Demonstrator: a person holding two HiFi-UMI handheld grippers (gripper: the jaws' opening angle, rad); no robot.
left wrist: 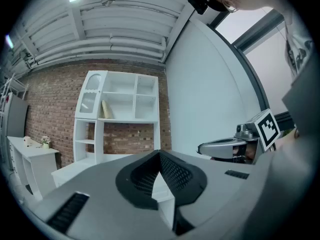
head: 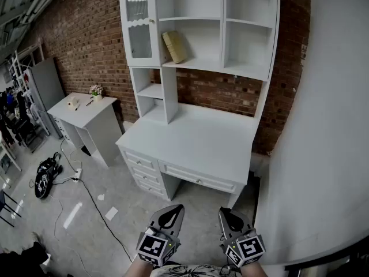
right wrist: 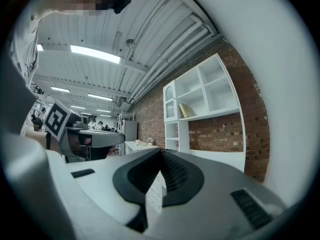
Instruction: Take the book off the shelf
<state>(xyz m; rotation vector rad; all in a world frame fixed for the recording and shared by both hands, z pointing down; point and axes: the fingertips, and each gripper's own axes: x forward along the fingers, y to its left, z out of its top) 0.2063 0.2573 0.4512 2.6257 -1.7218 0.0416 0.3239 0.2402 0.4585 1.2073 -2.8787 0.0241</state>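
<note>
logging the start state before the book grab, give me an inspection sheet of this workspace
surface: white desk, nothing seen on it
job's things: book leaning upright on the shelf above the desk
clutter: side table with a flower pot; black item on the floor
grippers: left claw and right claw both shut and empty, held low, well short of the shelf
cables: cable trailing over the floor left of the desk
surroundings: brick wall behind, white wall at right
</note>
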